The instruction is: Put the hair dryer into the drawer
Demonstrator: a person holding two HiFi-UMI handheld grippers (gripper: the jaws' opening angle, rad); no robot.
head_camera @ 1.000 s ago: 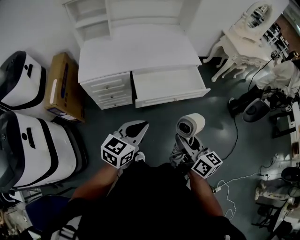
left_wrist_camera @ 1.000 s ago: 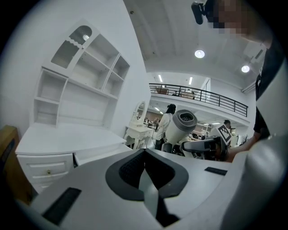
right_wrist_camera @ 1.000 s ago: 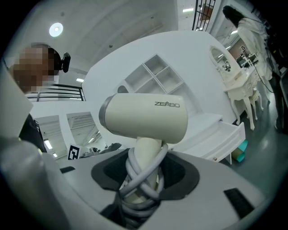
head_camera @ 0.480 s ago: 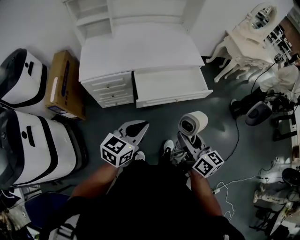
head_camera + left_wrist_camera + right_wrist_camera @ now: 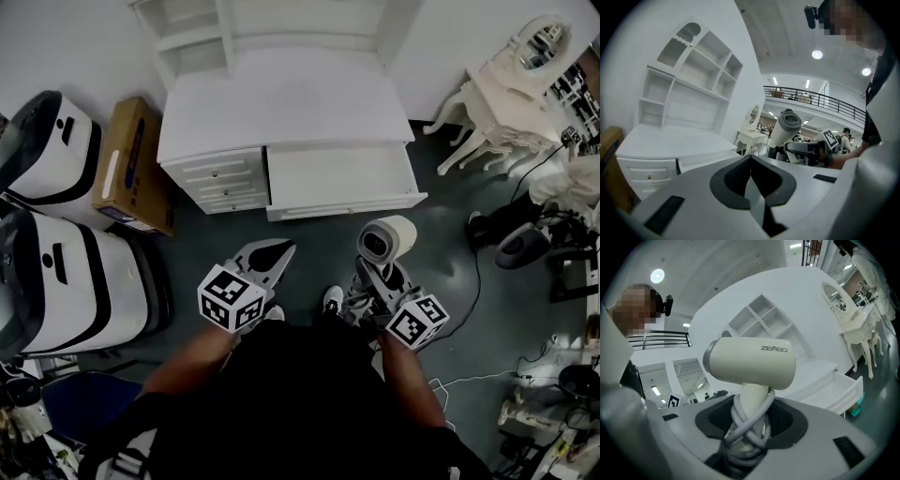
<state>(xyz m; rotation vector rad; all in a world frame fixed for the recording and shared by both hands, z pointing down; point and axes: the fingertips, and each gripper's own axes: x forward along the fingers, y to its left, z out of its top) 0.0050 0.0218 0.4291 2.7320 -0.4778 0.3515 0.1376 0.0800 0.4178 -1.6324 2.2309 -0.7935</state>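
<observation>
My right gripper [image 5: 375, 278] [image 5: 747, 425] is shut on the handle of a cream hair dryer [image 5: 382, 240] [image 5: 750, 363], its grey cord wound round the handle. The dryer stands upright above the floor, just in front of the open drawer [image 5: 341, 178] [image 5: 841, 383] of a white desk [image 5: 281, 103]. The drawer's inside looks bare. My left gripper [image 5: 266, 255] [image 5: 751, 161] is shut with nothing in it, held to the left of the dryer [image 5: 786, 127], in front of the desk's small drawers [image 5: 218, 183].
A brown carton [image 5: 131, 169] leans left of the desk, with white and black machines [image 5: 66, 272] beyond it. A white dressing table [image 5: 506, 103], a chair base [image 5: 520, 246] and cables [image 5: 469, 281] lie at the right. Shelves [image 5: 689, 79] rise at the desk's back.
The view has shifted slightly: desk and drawer now sit a little nearer to the grippers. The hair dryer stays held in the right gripper; the left gripper has barely moved.
</observation>
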